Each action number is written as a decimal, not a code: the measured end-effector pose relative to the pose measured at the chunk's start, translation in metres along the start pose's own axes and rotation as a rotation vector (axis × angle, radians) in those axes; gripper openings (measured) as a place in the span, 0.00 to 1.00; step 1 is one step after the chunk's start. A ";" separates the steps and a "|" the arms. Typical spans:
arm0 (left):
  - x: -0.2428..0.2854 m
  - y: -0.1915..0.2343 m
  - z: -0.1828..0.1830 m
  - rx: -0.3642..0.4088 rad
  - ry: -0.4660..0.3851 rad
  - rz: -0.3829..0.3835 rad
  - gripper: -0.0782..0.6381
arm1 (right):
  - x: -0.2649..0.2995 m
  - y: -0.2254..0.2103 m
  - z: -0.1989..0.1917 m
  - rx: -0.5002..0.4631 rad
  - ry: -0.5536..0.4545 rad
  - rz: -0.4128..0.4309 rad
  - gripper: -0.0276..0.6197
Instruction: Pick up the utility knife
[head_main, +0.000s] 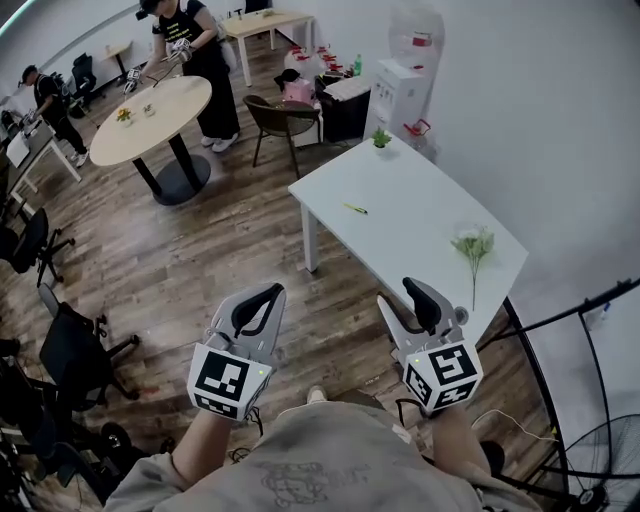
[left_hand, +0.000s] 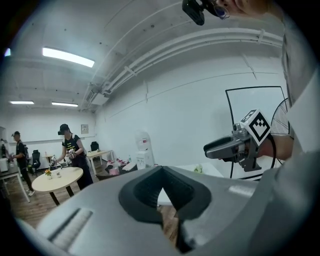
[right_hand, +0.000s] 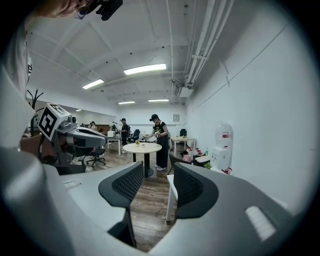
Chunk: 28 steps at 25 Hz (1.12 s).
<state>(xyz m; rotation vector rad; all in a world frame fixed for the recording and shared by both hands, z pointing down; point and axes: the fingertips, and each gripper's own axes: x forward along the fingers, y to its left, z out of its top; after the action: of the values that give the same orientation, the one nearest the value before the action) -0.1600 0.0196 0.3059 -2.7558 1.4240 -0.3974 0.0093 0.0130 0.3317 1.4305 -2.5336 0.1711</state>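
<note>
Yellow-green utility knife (head_main: 355, 208) on white table (head_main: 420, 190), well beyond both grippers' fingers (head_main: 424, 303)

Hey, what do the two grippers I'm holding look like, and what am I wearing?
The left claw and the right claw are both smooth light grey shells lined with black textured pads. Each carries a cube with black-and-white square markers at its rear. A dark cable loops under the right one. You wear a grey-beige top with a faint print.
</note>
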 end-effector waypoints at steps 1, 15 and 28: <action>0.006 0.003 -0.003 -0.006 0.008 -0.005 0.11 | 0.006 -0.004 -0.002 0.003 0.008 -0.004 0.37; 0.122 0.055 -0.038 -0.013 0.108 -0.020 0.11 | 0.115 -0.094 -0.052 0.071 0.131 -0.029 0.37; 0.290 0.112 -0.089 -0.090 0.278 -0.022 0.11 | 0.264 -0.200 -0.112 0.128 0.347 0.057 0.37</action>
<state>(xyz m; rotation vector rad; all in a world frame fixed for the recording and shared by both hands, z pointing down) -0.1100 -0.2695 0.4410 -2.8800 1.5004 -0.7627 0.0649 -0.2856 0.5047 1.2444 -2.3120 0.5500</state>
